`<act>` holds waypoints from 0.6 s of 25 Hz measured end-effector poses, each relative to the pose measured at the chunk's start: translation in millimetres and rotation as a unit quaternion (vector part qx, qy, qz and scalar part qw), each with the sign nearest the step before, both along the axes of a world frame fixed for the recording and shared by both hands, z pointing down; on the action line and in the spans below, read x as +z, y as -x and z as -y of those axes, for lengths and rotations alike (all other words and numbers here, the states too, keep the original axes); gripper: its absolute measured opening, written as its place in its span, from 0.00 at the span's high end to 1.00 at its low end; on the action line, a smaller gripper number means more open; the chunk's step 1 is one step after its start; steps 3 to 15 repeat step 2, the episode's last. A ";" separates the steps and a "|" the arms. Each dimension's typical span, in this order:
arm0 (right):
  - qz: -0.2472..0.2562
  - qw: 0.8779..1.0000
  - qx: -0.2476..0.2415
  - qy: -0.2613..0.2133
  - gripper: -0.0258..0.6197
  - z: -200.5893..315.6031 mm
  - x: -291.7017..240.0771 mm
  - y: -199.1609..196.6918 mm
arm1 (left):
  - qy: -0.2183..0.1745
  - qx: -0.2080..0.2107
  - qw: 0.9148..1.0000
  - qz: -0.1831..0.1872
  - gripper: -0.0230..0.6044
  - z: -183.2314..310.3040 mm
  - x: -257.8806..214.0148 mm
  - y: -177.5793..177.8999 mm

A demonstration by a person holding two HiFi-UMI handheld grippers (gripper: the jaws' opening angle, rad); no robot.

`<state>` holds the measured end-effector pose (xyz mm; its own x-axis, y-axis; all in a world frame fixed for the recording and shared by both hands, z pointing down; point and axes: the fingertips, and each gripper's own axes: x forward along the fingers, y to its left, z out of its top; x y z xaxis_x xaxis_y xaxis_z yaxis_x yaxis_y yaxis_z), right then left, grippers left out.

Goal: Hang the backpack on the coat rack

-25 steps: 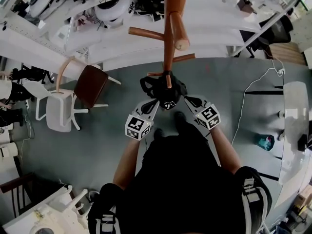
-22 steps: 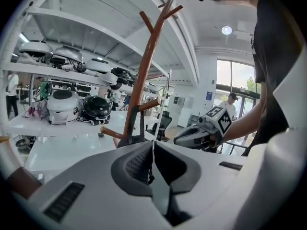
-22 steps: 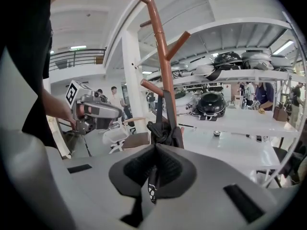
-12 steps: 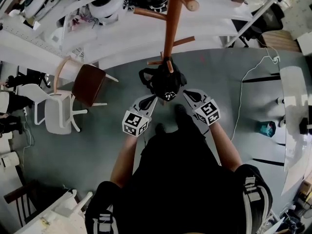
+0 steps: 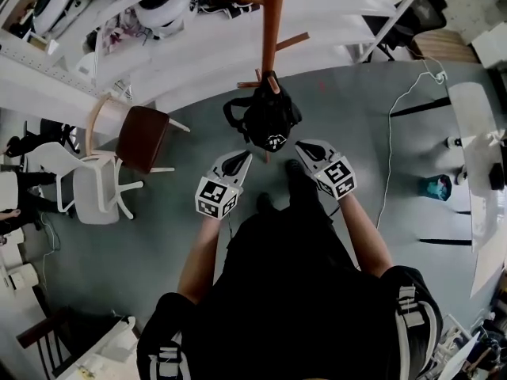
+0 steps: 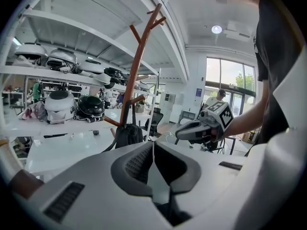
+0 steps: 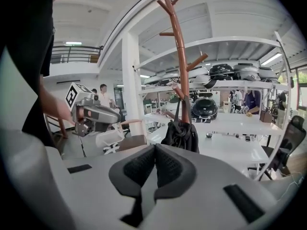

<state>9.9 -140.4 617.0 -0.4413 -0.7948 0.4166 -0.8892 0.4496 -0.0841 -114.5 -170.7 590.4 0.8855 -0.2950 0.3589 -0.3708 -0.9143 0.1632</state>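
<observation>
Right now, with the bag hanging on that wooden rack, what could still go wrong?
The backpack hangs from a low peg of the coat rack; it might slip off. The left claw and right claw are shut and clear of it, so nothing would catch it. Its one-sided weight could tip the rack.

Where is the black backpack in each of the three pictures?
Head view: backpack at top middle, below the pole.
Left gripper view: backpack just left of centre.
Right gripper view: backpack just right of centre.
Shared landmark: the brown coat rack it hangs on.
</observation>
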 end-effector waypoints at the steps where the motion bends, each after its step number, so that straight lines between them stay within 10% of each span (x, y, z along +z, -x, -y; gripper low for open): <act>1: 0.000 1.000 0.001 -0.001 0.94 -5.7 0.4 4.2 | 0.001 0.001 1.000 -0.001 0.91 -5.2 1.1 3.1; 15: 0.001 1.000 0.002 -0.001 0.94 -11.5 0.8 8.5 | 0.002 0.002 1.000 -0.003 0.91 -10.4 2.1 6.2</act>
